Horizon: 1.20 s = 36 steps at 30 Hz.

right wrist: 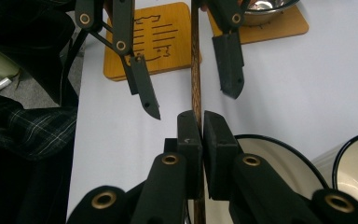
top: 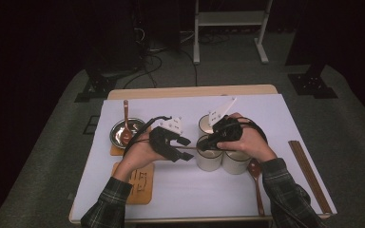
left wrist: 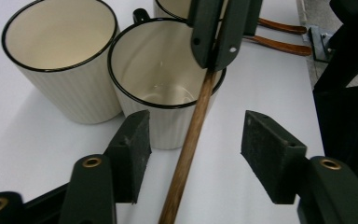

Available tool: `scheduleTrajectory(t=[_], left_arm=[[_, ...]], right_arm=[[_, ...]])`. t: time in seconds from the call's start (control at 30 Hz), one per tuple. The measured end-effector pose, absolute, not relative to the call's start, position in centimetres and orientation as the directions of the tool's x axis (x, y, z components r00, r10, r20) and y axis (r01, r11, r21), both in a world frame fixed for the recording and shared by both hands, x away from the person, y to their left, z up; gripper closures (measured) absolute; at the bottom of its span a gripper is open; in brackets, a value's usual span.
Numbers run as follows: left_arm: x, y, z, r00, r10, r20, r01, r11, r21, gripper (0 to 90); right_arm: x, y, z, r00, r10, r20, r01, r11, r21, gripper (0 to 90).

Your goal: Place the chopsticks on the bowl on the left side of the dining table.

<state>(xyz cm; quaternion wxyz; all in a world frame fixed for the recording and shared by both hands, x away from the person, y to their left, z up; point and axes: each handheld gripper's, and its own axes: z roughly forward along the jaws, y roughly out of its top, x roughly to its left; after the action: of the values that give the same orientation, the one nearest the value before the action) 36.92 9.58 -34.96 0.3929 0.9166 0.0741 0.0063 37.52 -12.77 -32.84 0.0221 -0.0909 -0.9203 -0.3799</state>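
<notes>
My right gripper (right wrist: 201, 126) is shut on a thin brown wooden stick (right wrist: 196, 70) and holds it over the rim of a cream cup with a black rim (right wrist: 279, 154). In the high view this right gripper (top: 204, 142) sits above the front left cup (top: 209, 159). The stick (left wrist: 191, 140) runs between the pads of my left gripper (left wrist: 198, 135). Those pads stand apart on either side and do not touch it. The left gripper (top: 185, 148) is just left of the cups. A second cup (left wrist: 60, 60) stands beside the first (left wrist: 163, 88).
A steel bowl (top: 126, 130) with a wooden spoon in it sits on a coaster at the left. A bare wooden coaster (top: 140, 183) lies in front of it. Another spoon (top: 255, 185) lies by the cups, and two dark sticks (top: 309, 173) lie at the right edge.
</notes>
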Motion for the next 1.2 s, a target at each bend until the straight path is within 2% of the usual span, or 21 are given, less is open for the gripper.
scheduleTrajectory(t=[0.67,1.2], left_arm=[[36.9,9.7,-34.8,0.990,0.131,-0.052,0.128,-0.687,0.715,63.8],[36.7,9.5,-34.7,0.991,0.124,-0.046,0.120,-0.700,0.704,70.1]], right_arm=[[37.9,-11.8,-32.6,-0.986,0.121,0.116,0.168,0.716,0.678,85.4],[38.0,-11.3,-32.8,-0.987,0.109,0.118,0.160,0.734,0.660,85.5]])
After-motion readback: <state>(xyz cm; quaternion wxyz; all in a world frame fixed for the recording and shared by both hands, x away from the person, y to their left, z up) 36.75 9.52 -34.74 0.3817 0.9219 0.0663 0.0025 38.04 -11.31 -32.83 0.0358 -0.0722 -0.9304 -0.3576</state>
